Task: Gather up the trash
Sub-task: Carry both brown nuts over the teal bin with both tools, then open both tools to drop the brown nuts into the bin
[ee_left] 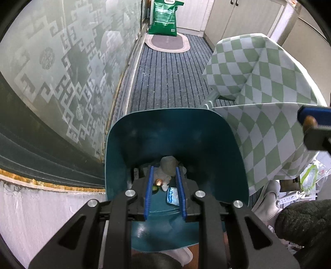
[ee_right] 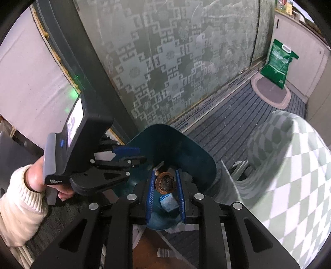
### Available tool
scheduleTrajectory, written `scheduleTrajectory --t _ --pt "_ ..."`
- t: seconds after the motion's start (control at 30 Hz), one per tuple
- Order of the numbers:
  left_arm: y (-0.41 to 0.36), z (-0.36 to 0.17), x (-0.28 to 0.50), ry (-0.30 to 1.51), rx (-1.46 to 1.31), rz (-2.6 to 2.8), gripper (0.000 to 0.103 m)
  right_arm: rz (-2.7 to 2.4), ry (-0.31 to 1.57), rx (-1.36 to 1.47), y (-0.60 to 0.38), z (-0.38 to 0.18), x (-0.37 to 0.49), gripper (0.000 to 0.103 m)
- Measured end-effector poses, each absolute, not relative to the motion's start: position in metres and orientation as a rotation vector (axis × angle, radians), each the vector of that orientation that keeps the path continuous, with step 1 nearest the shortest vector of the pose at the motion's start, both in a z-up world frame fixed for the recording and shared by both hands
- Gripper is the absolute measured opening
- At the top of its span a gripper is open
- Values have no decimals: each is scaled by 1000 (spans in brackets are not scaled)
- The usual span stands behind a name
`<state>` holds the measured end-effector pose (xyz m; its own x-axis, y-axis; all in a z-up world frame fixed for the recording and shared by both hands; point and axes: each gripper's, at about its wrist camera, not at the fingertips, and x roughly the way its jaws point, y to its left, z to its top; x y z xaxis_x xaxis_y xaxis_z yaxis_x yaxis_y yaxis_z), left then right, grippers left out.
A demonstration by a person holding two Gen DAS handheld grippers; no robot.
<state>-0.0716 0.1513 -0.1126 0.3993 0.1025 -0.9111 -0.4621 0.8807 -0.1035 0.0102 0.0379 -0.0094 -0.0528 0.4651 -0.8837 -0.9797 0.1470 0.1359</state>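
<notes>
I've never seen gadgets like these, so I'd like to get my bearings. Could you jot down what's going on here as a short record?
Setting: striped floor mat beside a patterned frosted glass door
Bin: teal bin, open, standing beside a checked tablecloth
In the bin: blue-and-white wrapper, small scraps
Right gripper: above the bin, clamped on a round brown shell
Left gripper: over the bin, pale crumpled wad seen between its tips; unclear if held
Far end: green bag
</notes>
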Motion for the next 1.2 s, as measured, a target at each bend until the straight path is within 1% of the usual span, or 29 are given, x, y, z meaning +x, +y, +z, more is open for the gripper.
scheduleTrajectory --t 0.07,0.17,0.27,0.5,0.63,0.7,0.77,0.8,0.83,0.9,0.93,0.97,1.0,1.13,1.17,1.2 --pt "153 -114 -72 1108 -364 374 25 1340 1014 -700 39 -15 9 20" --pt "152 -110 -72 1090 -353 376 30 1337 1035 -729 43 -26 5 20" --pt "150 -102 -73 1045 -323 383 32 1332 1057 -763 46 -38 1 20" --pt "150 -90 -75 990 -301 385 44 1314 1127 -813 52 -67 -7 20" --pt "148 -88 -76 977 -284 390 46 1304 1169 -817 52 -77 -7 20" --pt "148 -84 -78 955 -283 389 50 1296 1179 -818 50 -81 -8 20" --pt "148 -79 -80 925 -284 391 50 1296 1183 -815 50 -83 -7 20" --pt "148 -77 -81 913 -284 391 52 1297 1183 -816 51 -83 -7 20" --pt "148 -75 -82 902 -283 391 53 1297 1183 -814 50 -83 -8 21" --pt "147 -72 -83 886 -277 391 57 1298 1179 -809 50 -83 -9 28" --pt "146 -71 -83 883 -272 391 57 1298 1177 -808 49 -82 -8 30" --pt "144 -70 -83 877 -261 395 57 1299 1177 -807 48 -82 -8 35" --pt "143 -68 -83 869 -252 397 59 1299 1175 -805 48 -81 -8 37" --pt "139 -59 -85 815 -237 393 66 1311 1154 -799 45 -74 -8 37" --pt "138 -57 -86 804 -238 388 70 1315 1149 -796 43 -72 -8 37" --pt "136 -55 -87 793 -235 384 70 1318 1144 -794 42 -69 -9 37"
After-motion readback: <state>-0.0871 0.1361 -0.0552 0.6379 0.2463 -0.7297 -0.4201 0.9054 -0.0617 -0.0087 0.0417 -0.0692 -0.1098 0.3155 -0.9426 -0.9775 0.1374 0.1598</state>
